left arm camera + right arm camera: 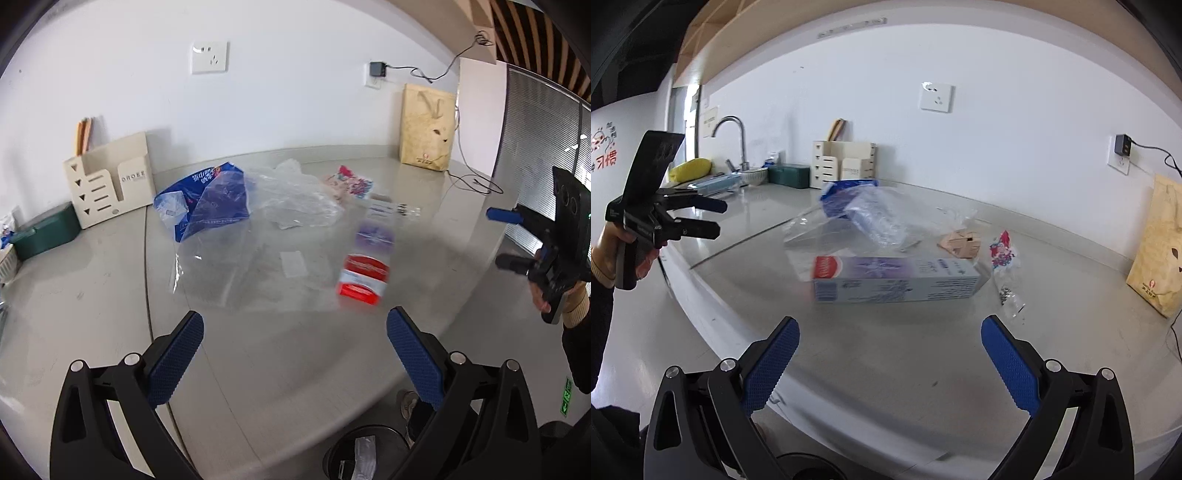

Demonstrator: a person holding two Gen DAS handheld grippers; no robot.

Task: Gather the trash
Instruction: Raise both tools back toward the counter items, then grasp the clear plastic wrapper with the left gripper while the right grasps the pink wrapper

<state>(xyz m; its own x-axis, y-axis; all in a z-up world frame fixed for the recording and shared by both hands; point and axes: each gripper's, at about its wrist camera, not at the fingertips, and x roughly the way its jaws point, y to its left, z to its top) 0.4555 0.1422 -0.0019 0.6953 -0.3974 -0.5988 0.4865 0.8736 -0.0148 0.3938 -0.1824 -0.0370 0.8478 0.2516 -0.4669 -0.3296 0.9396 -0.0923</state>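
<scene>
Trash lies on the grey counter (295,369): a long toothpaste box (365,258) with a red end, a blue plastic bag (207,199), clear plastic wrap (295,199), and a small colourful wrapper (351,181). In the right wrist view the box (897,278) lies crosswise, with the blue bag (846,195), a small cardboard piece (960,242) and the wrapper (1003,253) behind it. My left gripper (295,354) is open and empty, short of the box. My right gripper (890,362) is open and empty, also short of the box. A black trash bin (365,454) stands below the counter edge.
A beige desk organiser (110,181), a green box (44,232) and a kraft paper bag (426,129) stand along the wall. A faucet (733,140) and sink items are at the far left. A cable (472,181) trails on the counter.
</scene>
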